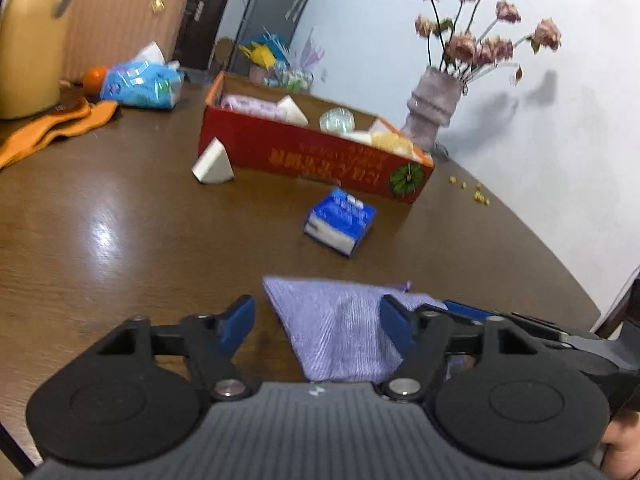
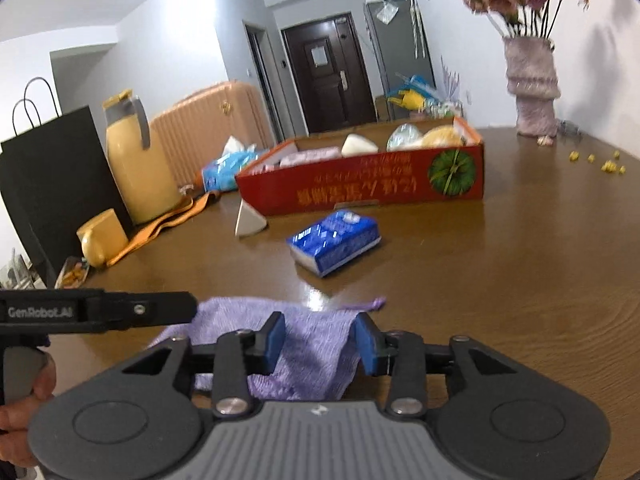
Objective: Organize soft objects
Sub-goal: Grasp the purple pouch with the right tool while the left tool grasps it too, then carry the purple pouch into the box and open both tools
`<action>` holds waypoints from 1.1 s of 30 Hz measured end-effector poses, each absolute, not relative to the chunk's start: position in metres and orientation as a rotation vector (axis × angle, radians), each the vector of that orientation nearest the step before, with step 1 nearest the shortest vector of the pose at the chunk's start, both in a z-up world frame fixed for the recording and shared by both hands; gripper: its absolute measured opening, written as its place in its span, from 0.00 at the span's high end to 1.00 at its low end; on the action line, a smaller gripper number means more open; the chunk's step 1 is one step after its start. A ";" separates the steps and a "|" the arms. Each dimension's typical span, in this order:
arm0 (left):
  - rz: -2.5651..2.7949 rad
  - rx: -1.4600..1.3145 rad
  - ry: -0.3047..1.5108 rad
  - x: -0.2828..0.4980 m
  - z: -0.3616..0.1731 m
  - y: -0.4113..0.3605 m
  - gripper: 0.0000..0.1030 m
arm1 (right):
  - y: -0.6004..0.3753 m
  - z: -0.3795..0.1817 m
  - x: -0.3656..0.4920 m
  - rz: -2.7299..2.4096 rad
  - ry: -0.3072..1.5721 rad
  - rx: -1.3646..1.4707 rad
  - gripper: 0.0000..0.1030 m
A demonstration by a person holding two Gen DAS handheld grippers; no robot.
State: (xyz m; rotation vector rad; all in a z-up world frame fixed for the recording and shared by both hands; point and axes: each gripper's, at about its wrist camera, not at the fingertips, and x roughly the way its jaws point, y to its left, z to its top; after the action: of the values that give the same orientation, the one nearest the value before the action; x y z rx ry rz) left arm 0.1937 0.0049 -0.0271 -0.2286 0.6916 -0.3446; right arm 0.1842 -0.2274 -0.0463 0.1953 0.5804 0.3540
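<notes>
Purple cloth (image 1: pixel 340 328) lies flat on the brown counter (image 1: pixel 120 240), right under both tools, one pointed corner with a small tag toward the far side.

Left hand-held gripper (image 1: pixel 318 326): jaws about half apart, blue pads (image 1: pixel 240 322) either side of the cloth's near part. Left pad stands clear of the fabric; right pad sits at or over its edge, contact not certain. No pinch visible.

Right hand-held gripper (image 2: pixel 320 344): jaws parted less widely, cloth (image 2: pixel 312 344) between the pads and below them. Fabric is not gathered; pads do not press it. The other tool's black arm crosses in from this one's left, above the cloth's left end.

Ahead of both grippers, near: blue tissue pack (image 2: pixel 334 242), lying alone on the counter. Beyond it, slightly left: white wedge-shaped sponge (image 2: pixel 250 222), just in front of the red cardboard box (image 2: pixel 360 188). Box holds several pale soft items, blurred.

Far right of the box: vase of dried pink flowers (image 2: pixel 532 84). Far left: yellow thermos jug (image 2: pixel 136 160), orange cloth (image 2: pixel 160 224), black paper bag (image 2: pixel 52 184).
</notes>
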 end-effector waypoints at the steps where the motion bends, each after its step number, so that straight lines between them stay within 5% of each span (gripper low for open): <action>1: -0.352 -0.230 0.707 0.196 -0.032 0.005 0.60 | -0.227 -0.049 0.185 0.353 0.587 0.198 0.64; 4: -0.367 -0.266 0.746 0.200 -0.042 0.008 0.73 | -0.228 -0.057 0.190 0.354 0.610 0.223 0.66; 6: -0.385 -0.277 0.749 0.200 -0.045 0.010 0.80 | -0.228 -0.061 0.193 0.365 0.621 0.228 0.76; 10: -0.382 -0.270 0.754 0.200 -0.046 0.007 0.81 | -0.224 -0.062 0.193 0.369 0.613 0.199 0.83; 11: -0.382 -0.267 0.759 0.200 -0.047 0.006 0.83 | -0.224 -0.062 0.193 0.374 0.615 0.197 0.93; 26: -0.463 -0.257 0.649 0.206 -0.013 0.003 0.87 | -0.227 -0.030 0.187 0.401 0.511 0.172 0.97; 33: -0.479 -0.130 0.529 0.301 0.041 -0.031 0.87 | -0.247 0.028 0.268 0.414 0.402 0.127 0.97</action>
State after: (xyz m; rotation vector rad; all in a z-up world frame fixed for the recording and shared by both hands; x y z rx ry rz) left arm 0.3012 -0.0308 0.0412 -0.1304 0.5292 -0.4788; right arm 0.2683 -0.2471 0.0282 0.1275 0.4024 0.4143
